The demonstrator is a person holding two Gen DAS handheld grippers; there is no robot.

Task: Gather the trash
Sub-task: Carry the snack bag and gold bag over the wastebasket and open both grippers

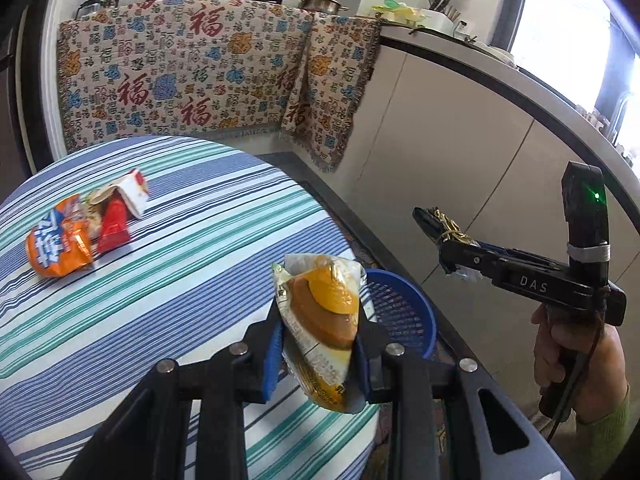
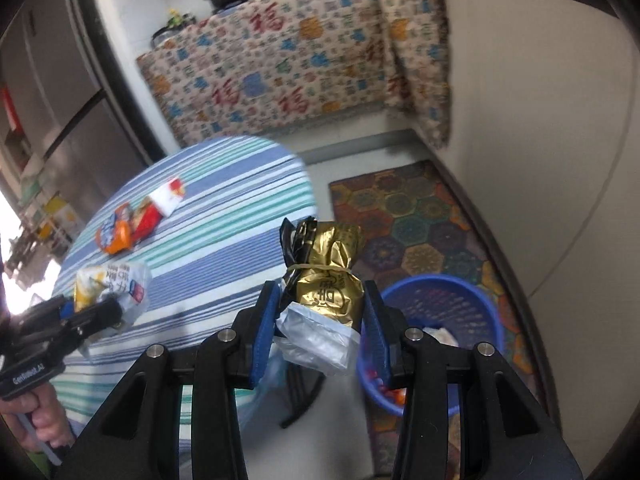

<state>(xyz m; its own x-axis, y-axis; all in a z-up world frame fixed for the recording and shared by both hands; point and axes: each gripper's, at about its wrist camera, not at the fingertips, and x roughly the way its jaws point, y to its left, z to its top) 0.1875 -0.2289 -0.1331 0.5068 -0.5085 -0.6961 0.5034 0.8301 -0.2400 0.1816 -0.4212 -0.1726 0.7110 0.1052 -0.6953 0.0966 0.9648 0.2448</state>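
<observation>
Both pieces of trash I am carrying are clamped and off the surface. My left claw is closed on a yellow-and-orange food wrapper, blue pads pressing its two sides, the packet standing upright between them above the near edge of the striped round surface. My right claw is closed on a gold foil packet bound with a rubber band, a crumpled clear plastic piece bunched under it between the pads; something black sticks up beside the foil, and I cannot tell what it is. A blue perforated basket stands on the patterned floor mat just beside the surface, below and right of the gold packet; it already holds some scraps, red and white. Still lying on the surface, well apart from both claws: an orange snack bag, touching a red wrapper and a white-and-red packet. A patterned cloth hangs over the kitchen counter behind. A hand grips the right claw's handle.
</observation>
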